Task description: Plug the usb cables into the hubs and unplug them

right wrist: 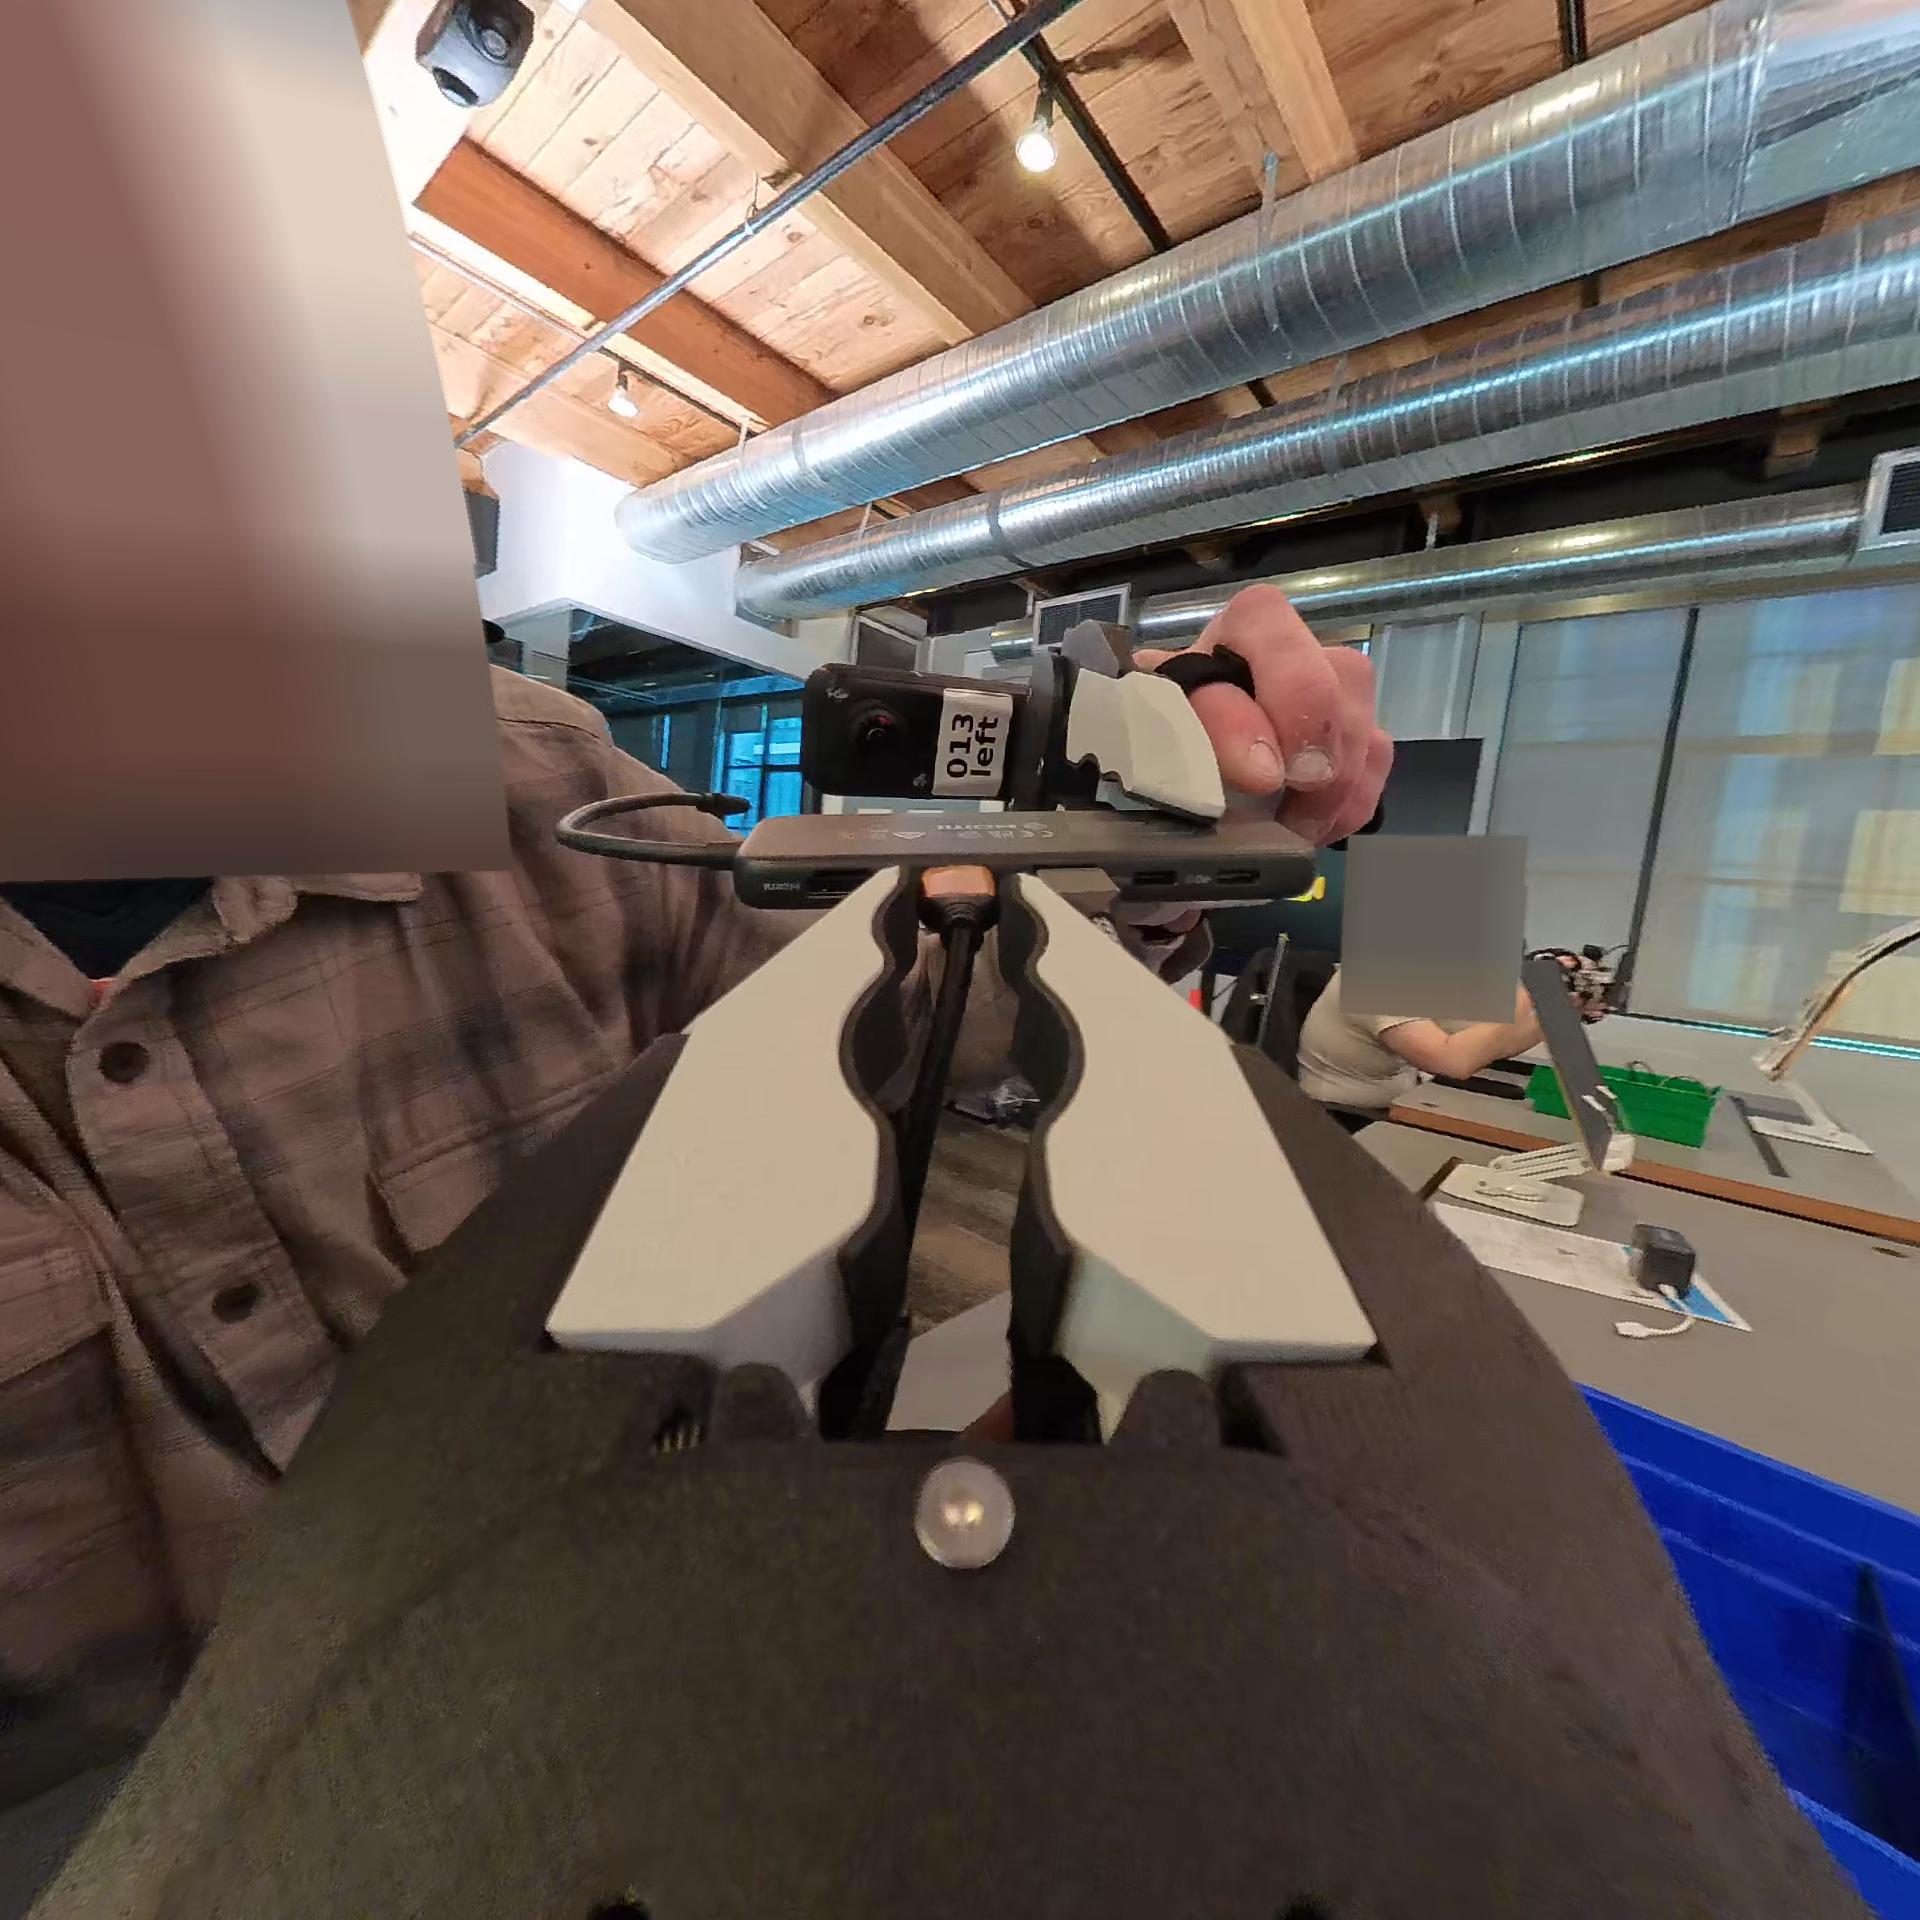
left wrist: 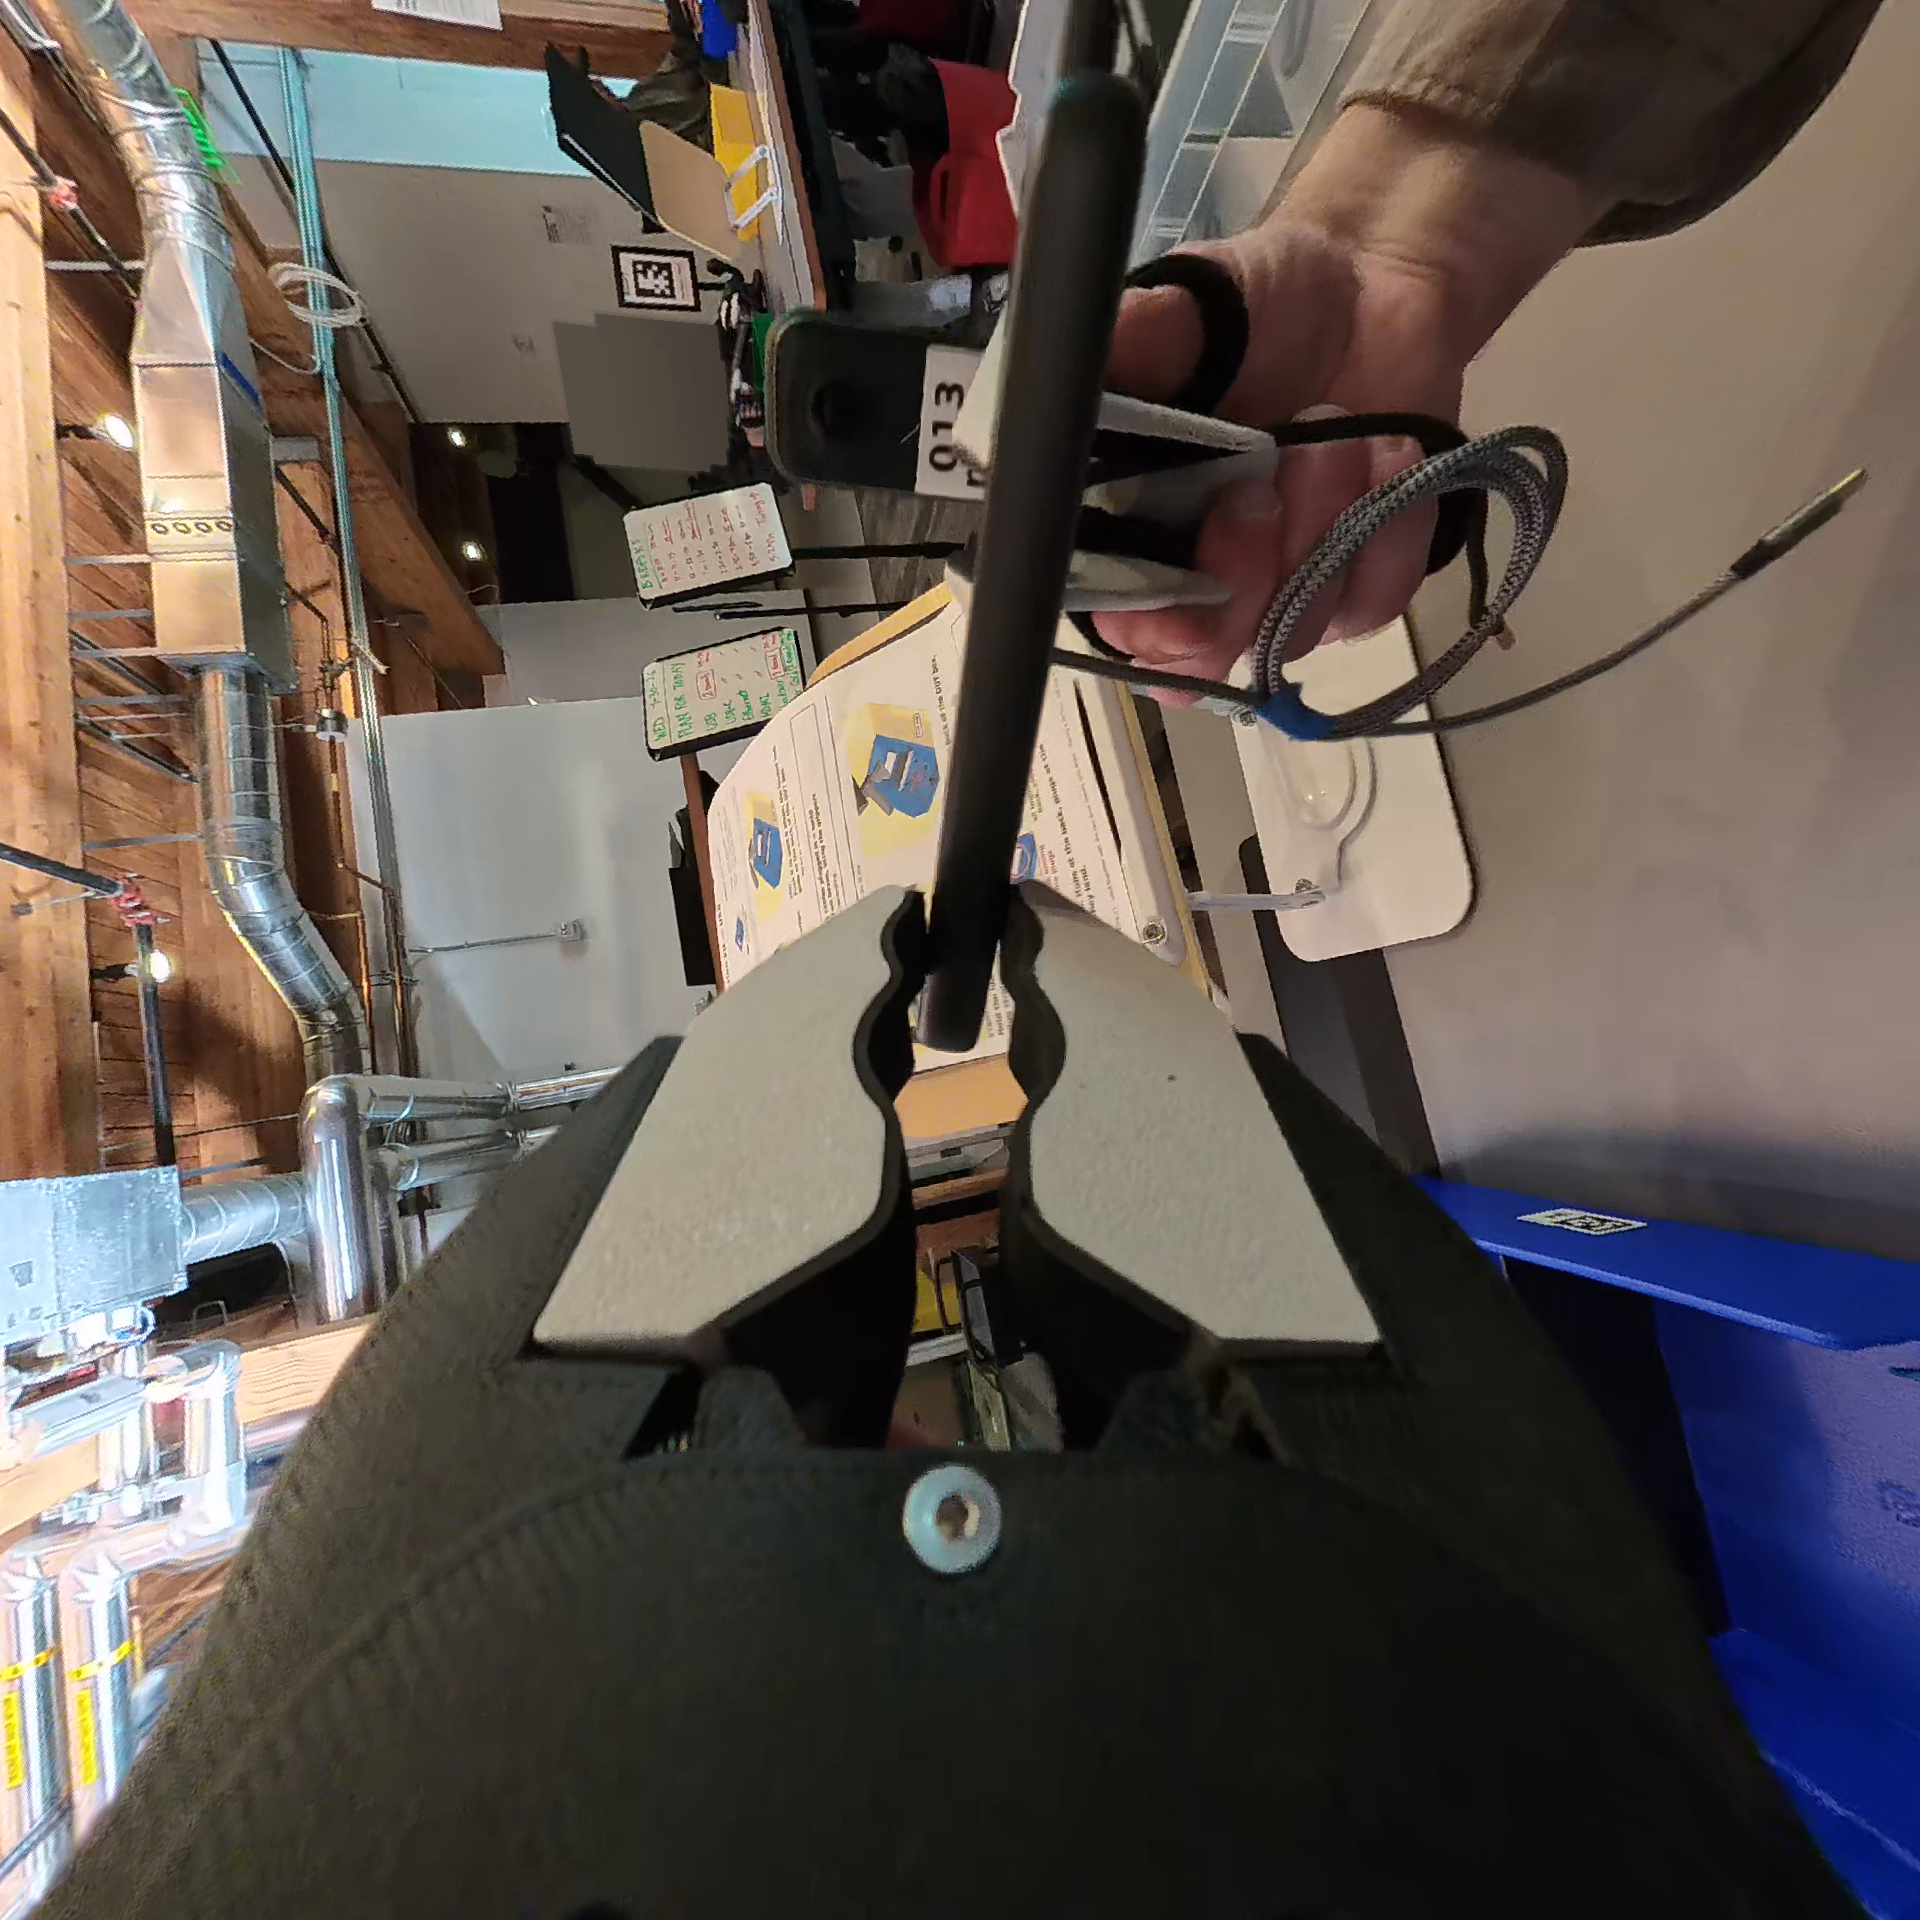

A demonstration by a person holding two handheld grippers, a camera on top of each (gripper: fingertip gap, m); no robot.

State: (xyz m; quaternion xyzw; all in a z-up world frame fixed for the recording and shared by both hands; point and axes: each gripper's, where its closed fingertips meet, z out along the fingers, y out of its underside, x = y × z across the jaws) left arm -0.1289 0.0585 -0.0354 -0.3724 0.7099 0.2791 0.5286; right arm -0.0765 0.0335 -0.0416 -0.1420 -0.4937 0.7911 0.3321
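My left gripper is shut on one end of a slim dark grey hub, which stands up and away from the fingers. In the right wrist view the hub lies level, held at its right end by the left gripper. My right gripper is shut on a copper-coloured USB plug seated in the hub's near side. Its black cable runs back between the fingers. In the left wrist view a coiled grey braided cable with a blue tie hangs by the right hand, its free plug dangling.
A blue bin sits close below, also seen in the right wrist view. A grey table bears a white stand and a printed sheet. The holder's shirt is near left. Another person sits by a green bin. Left tips to right tips: about 6 centimeters.
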